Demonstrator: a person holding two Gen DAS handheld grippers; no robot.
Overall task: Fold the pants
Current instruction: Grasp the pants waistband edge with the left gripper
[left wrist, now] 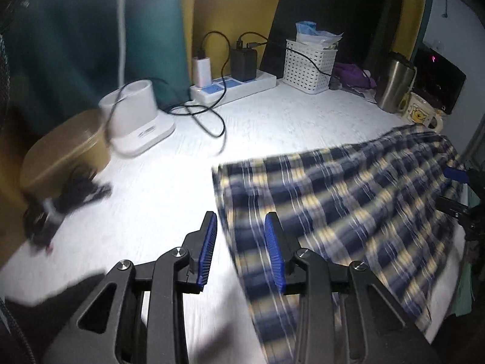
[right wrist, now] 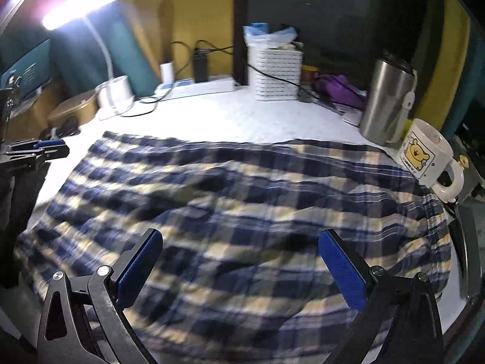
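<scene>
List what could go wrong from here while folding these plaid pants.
1. The bear mug stands right at the edge of the plaid pants; dragging the cloth might tip it.
2. The steel tumbler stands just behind that edge and could be bumped too.
3. The left gripper is open over the pants' edge and the right gripper is open above them; a one-layer pinch could skew the fold.

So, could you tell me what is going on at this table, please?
A person is folding plaid pants spread on a white table, with a hand-held gripper in each hand. The left hand-held gripper is open at the pants' left edge. The right hand-held gripper is wide open above the middle. Neither grips the cloth yet.
</scene>
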